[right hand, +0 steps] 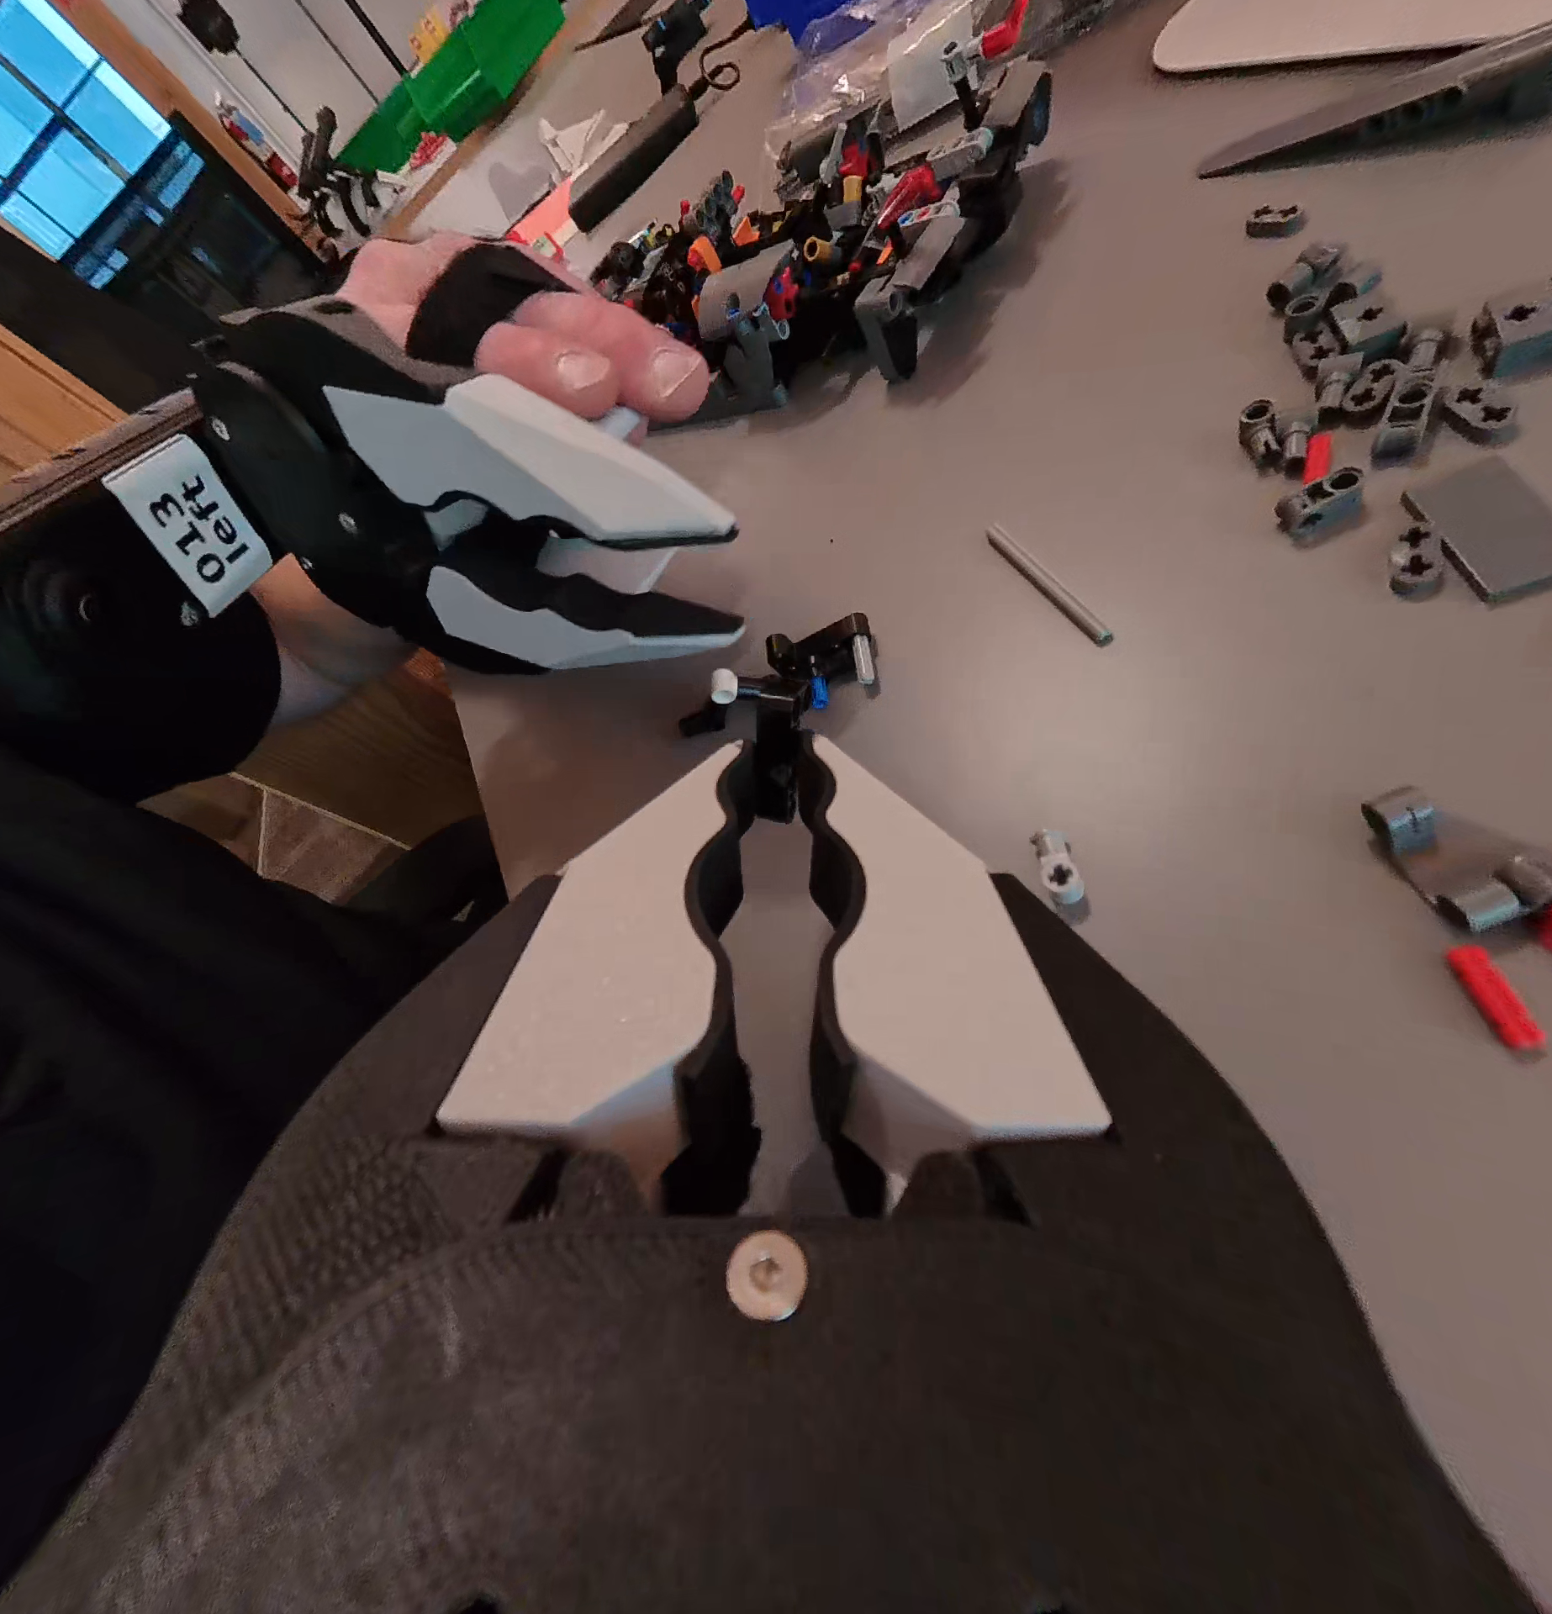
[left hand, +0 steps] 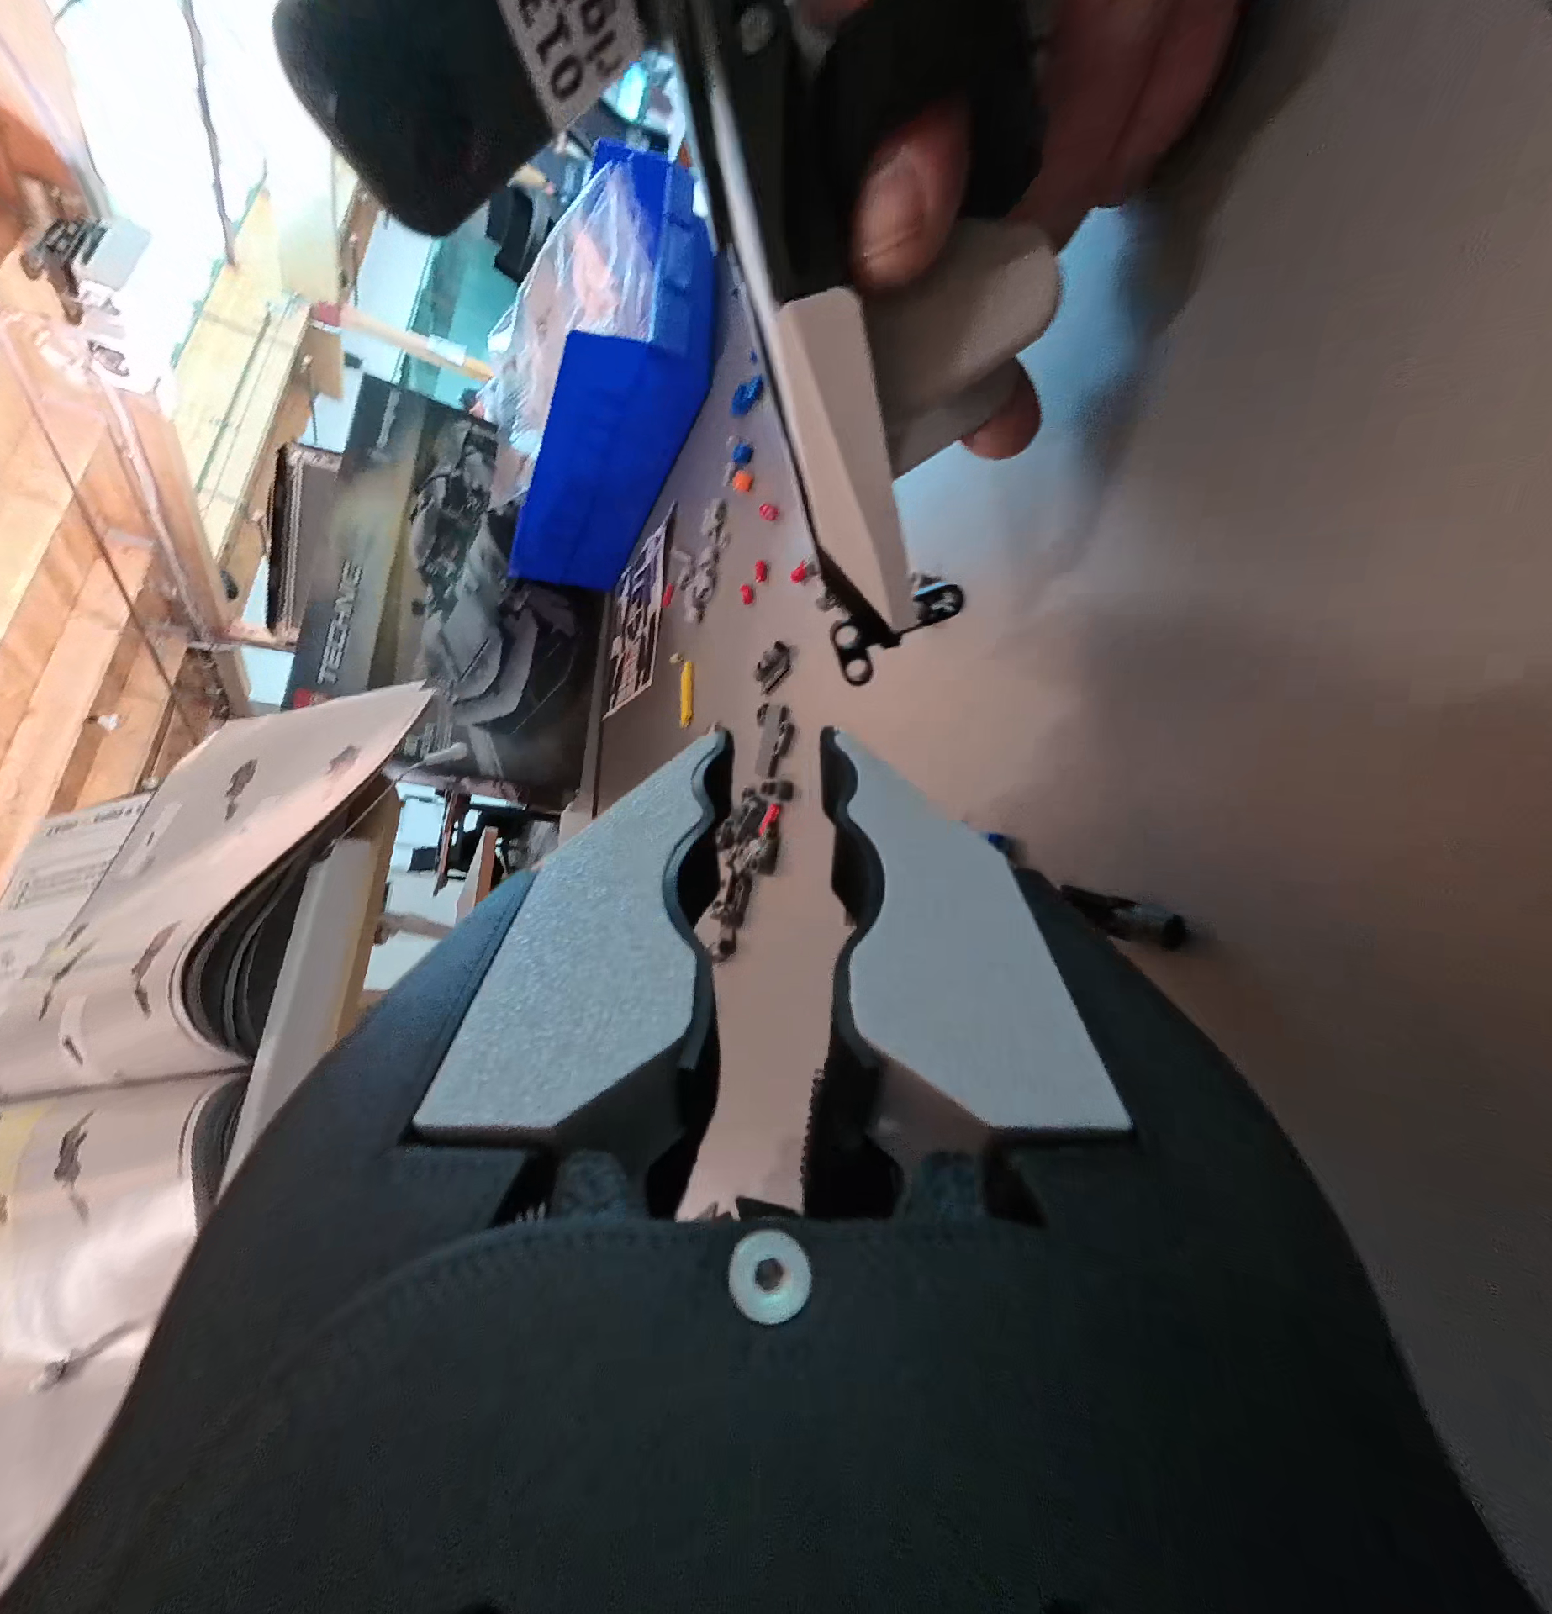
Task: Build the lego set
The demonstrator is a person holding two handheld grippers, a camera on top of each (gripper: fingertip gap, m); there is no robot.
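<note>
We see the black assembly point(right hand: 777, 699) pinched at its lower stem between the right gripper point(right hand: 777, 755)'s pads, both pressed against it; its crossbar, white cap and blue pin stick out past the fingertips, above the grey table point(right hand: 1104, 786). The left gripper point(right hand: 738, 581) hangs just beside it, fingers spread and holding nothing; in its own view the gap point(left hand: 777, 742) frames only loose parts lying on the table.

The hold looks narrow to us: only the stem is caught, so a knock from the left fingertips, which sit very near the crossbar, could twist the assembly in the pads or pop a pin loose. A slip would drop it among the scattered pieces.

Around it lie a grey axle point(right hand: 1048, 583), a small white connector point(right hand: 1055, 865), a red beam point(right hand: 1496, 996), a cluster of grey connectors point(right hand: 1366, 367) by a flat grey panel point(right hand: 1489, 528), and a big heap of mixed parts point(right hand: 825, 236) farther back. A blue bin point(left hand: 615, 419) and an open booklet point(left hand: 170, 873) stand on the left side. Nothing lies between the two grippers.
</note>
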